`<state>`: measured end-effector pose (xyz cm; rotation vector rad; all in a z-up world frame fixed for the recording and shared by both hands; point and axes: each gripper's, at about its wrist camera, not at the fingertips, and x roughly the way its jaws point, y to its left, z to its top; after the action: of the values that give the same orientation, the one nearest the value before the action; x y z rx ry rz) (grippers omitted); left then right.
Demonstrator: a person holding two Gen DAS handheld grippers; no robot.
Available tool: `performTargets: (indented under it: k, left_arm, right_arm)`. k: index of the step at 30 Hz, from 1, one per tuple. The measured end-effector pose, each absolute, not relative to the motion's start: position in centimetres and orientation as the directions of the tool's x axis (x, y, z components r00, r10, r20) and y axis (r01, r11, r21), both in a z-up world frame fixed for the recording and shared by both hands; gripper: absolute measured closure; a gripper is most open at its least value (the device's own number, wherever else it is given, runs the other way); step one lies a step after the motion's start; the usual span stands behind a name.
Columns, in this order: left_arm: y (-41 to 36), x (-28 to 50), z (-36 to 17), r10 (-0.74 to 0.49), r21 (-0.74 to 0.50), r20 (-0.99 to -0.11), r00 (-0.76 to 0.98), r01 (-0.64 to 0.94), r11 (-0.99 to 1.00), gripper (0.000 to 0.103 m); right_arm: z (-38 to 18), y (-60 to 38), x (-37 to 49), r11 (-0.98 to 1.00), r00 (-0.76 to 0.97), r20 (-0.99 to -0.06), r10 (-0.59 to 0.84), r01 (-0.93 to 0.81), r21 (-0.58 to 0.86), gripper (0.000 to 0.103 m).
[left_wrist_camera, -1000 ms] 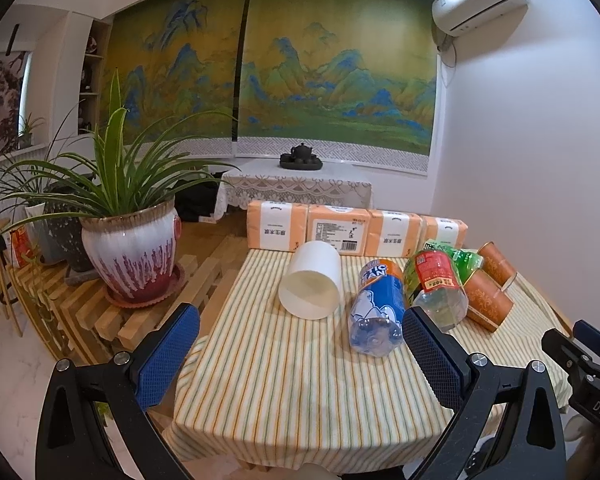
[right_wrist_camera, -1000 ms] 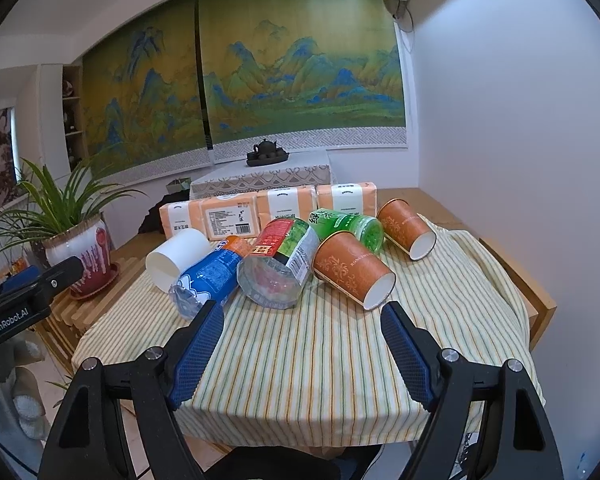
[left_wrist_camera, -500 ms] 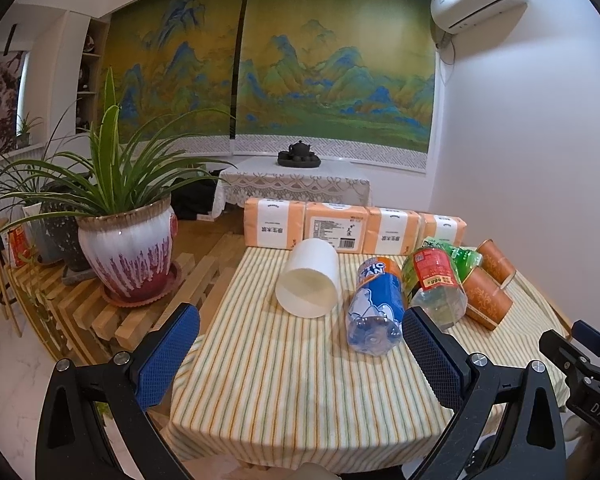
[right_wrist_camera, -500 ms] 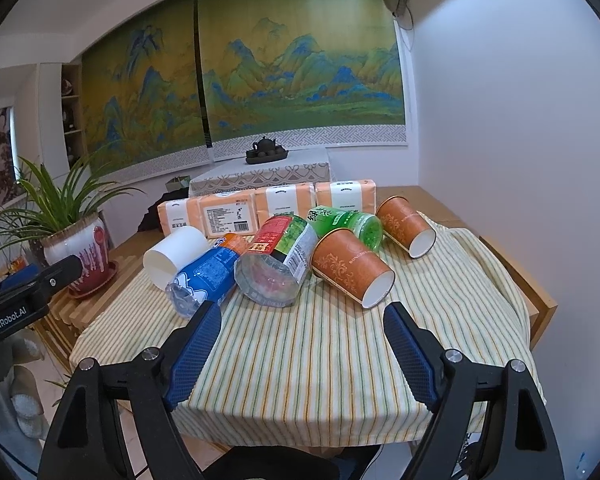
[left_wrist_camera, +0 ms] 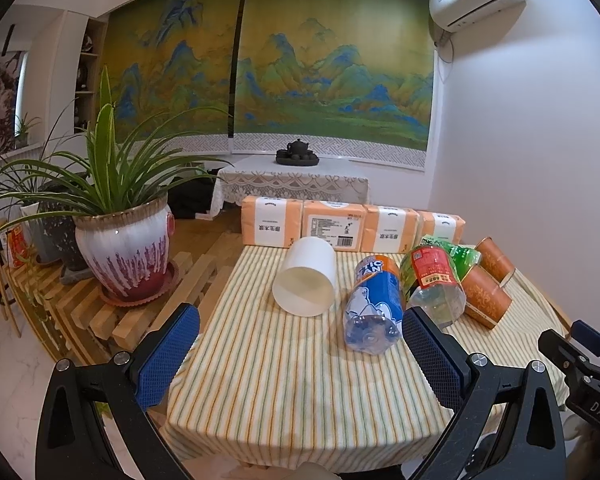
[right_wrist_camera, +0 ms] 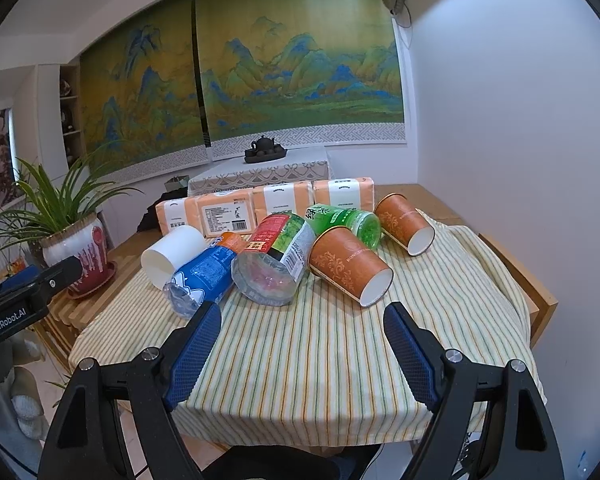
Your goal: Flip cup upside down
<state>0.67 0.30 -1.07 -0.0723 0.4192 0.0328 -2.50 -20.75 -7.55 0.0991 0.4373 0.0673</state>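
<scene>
A white paper cup (left_wrist_camera: 305, 282) lies on its side on the striped tablecloth, its mouth toward me; it also shows in the right wrist view (right_wrist_camera: 174, 255). Two orange patterned paper cups lie on their sides, the nearer one (right_wrist_camera: 350, 271) and the farther one (right_wrist_camera: 405, 224); both show in the left wrist view, the nearer (left_wrist_camera: 485, 297) and the farther (left_wrist_camera: 495, 261). My left gripper (left_wrist_camera: 300, 360) is open and empty, in front of the white cup. My right gripper (right_wrist_camera: 302, 354) is open and empty, short of the nearer orange cup.
Three plastic bottles lie between the cups: blue (right_wrist_camera: 204, 276), red-labelled (right_wrist_camera: 274, 264) and green (right_wrist_camera: 342, 222). Orange tissue packs (right_wrist_camera: 260, 208) line the table's back edge. A potted plant (left_wrist_camera: 124, 248) stands on a wooden rack at the left. A white wall is at the right.
Both grippers have edged slightly toward the table. The objects on the table have not moved, and both grippers stay open.
</scene>
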Motion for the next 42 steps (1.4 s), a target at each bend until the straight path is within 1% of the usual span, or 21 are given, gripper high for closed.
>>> performTargets:
  k: [21, 25, 28, 42]
  left_arm:
    - [-0.3, 1.6, -1.4, 0.011, -0.061, -0.426, 0.904, -0.041, 0.997, 0.000]
    - [-0.6, 2.0, -1.6, 0.007, -0.059, -0.436, 0.900, -0.036, 0.998, 0.000]
    - [-0.9, 2.5, -1.8, 0.000, -0.053, -0.449, 0.894, -0.027, 0.998, 0.000]
    - [-3.2, 4.8, -2.9, -0.021, -0.044, -0.486, 0.874, -0.001, 0.999, 0.000]
  right_arm:
    - [-7.8, -21.3, -2.3, 0.992, 0.901, -0.424, 0.094, -0.048, 0.118, 0.023]
    - [-7.9, -21.7, -1.9, 0.992, 0.897, -0.430, 0.102, -0.057, 0.117, 0.015]
    - [-7.8, -22.4, -1.5, 0.991, 0.897, -0.429, 0.107, -0.059, 0.124, 0.015]
    - [-7.1, -29.6, 2.7, 0.990, 0.891, -0.453, 0.018, 0.049, 0.136, 0.015]
